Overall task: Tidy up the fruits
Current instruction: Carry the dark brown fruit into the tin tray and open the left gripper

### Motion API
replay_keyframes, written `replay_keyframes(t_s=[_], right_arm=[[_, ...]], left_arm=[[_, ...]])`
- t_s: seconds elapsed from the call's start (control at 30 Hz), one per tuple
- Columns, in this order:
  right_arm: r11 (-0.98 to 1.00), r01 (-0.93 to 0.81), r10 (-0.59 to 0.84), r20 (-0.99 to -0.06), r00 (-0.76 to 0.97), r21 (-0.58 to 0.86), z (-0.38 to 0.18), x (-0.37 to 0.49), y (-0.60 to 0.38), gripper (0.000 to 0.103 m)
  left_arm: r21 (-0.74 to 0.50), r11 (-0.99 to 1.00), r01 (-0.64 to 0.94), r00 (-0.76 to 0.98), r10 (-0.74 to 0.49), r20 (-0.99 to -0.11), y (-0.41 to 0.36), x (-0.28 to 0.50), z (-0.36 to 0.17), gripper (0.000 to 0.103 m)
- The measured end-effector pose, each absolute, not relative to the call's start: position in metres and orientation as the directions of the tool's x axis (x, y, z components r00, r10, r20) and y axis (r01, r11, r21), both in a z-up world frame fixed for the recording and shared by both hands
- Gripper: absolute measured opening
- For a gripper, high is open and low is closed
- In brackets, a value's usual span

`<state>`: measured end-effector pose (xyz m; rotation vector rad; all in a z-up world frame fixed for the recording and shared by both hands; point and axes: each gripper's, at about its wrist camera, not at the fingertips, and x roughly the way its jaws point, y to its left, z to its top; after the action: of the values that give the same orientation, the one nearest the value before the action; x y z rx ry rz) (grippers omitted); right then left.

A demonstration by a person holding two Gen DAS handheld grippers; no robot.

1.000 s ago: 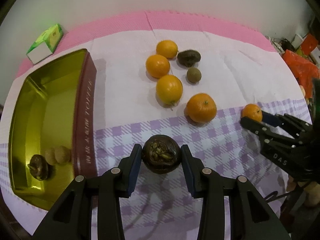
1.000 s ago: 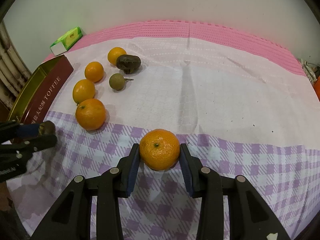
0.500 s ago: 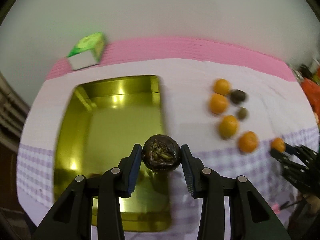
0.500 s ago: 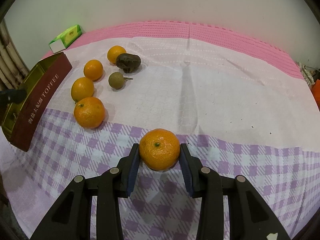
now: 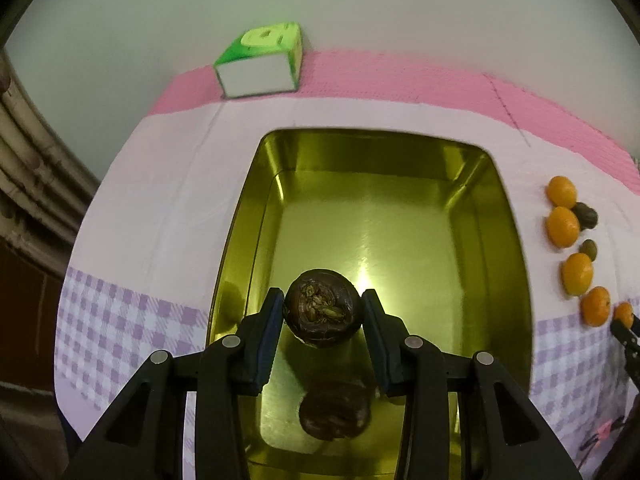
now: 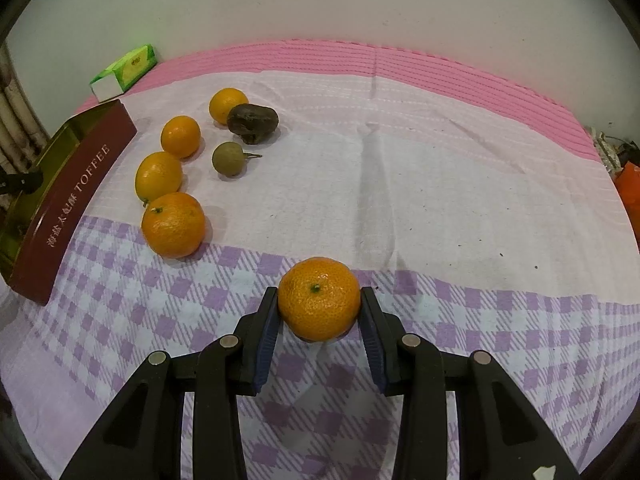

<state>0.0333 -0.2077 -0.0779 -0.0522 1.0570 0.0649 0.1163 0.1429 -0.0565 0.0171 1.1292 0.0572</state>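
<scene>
Oranges (image 6: 173, 225) and dark fruit (image 6: 252, 122) lie beside tin (image 6: 76, 204) — path unobstructed.

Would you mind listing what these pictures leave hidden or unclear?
- Left wrist view: the tin's near end and anything lying there, hidden by the left gripper and its dark fruit.
- Left wrist view: the right gripper, cut off by the edge.
- Right wrist view: the tin's inside, hidden by its red wall.
</scene>
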Motion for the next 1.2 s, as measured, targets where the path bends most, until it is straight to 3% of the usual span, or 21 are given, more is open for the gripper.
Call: replay_keyframes(t_s=[1.0, 1.2], right_arm=[[0.997, -0.065, 0.005, -0.879, 0.478, -0.029, -0.079, 0.039, -0.205, 0.036], [0.998, -0.06, -0.001, -0.879, 0.477, -0.034, -0.079, 0.039, -0.205, 0.036]], left_arm=[[0.081, 0.997, -0.001, 0.377, 0.076, -0.923, 0.144, 0.117, -0.084, 0.042], [0.085, 0.996, -0.007, 0.379, 0.081, -0.922, 0.144, 0.116, -0.08, 0.052]])
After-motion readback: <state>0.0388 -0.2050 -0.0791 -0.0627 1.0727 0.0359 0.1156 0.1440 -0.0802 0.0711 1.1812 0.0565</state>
